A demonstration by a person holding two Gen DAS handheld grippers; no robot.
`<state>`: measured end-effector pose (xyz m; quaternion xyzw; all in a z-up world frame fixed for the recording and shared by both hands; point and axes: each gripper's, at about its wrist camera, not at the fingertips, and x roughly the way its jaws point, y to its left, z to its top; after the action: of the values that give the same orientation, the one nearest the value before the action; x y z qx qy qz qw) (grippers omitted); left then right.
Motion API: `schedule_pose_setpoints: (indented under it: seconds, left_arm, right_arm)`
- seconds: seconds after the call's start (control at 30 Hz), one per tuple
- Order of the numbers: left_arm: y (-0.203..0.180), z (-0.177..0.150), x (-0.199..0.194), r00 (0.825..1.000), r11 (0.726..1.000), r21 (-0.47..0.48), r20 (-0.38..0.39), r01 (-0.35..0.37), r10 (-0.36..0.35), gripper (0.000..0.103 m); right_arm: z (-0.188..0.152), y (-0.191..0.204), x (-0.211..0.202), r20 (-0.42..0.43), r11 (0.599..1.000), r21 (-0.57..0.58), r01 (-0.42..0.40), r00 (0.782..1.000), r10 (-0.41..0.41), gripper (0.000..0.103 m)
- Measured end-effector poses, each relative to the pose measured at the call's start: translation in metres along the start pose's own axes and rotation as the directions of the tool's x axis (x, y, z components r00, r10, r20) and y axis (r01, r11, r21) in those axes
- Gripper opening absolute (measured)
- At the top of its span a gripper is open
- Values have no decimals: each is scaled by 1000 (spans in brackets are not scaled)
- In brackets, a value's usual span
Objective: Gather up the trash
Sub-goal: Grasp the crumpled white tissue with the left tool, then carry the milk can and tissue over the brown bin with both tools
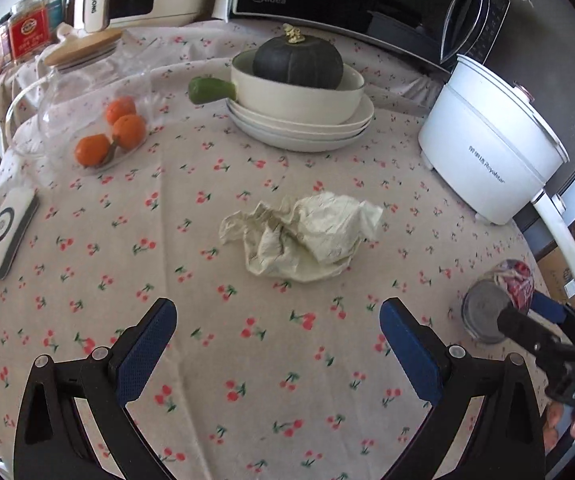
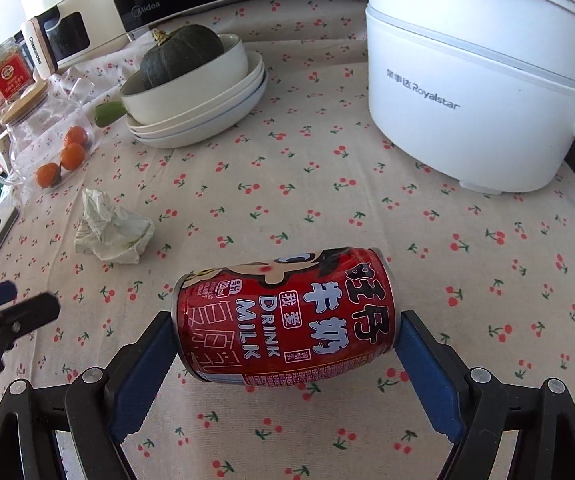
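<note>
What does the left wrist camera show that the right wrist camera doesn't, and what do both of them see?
Only the left wrist view shows the left tongs open and empty, aimed at the crumpled paper, plus the can's end. Only the right wrist view shows the red milk can's label, gripped end to end in the right tongs. Both show the paper, the can, the pumpkin in its bowl, the oranges and the white cooker.
</note>
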<state>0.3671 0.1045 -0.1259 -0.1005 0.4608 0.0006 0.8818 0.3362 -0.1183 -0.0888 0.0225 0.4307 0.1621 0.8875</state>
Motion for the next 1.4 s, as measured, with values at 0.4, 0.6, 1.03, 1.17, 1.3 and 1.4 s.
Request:
schedule_pose_setpoints:
  seconds: [0.4, 0.6, 1.03, 1.17, 1.3, 1.4]
  left_arm:
    - [14, 24, 51, 993, 977, -186, -19, 109, -115, 57]
    - [15, 12, 24, 993, 988, -114, -24, 108, -112, 37]
    - [19, -67, -83, 993, 991, 67, -42, 114, -112, 36]
    - [17, -91, -113, 991, 988, 80, -37, 130, -127, 36]
    - [12, -112, -138, 989, 985, 93, -26, 148, -147, 36]
    - [6, -125, -154, 986, 981, 104, -25, 164, -162, 36]
  right_arm:
    - [-10, -8, -4, -7, 1000, 4, -31, 999, 31, 90]
    - [-15, 0, -16, -24, 1000, -25, 7, 1000, -7, 90]
    - [-46, 26, -108, 1, 996, -20, 85, 996, -85, 90]
    - [-66, 29, -137, 12, 995, 1, 99, 995, -99, 90]
    - [-88, 32, -164, 24, 993, 11, 114, 993, -114, 90]
    - [-104, 33, -182, 37, 992, 15, 125, 991, -126, 90]
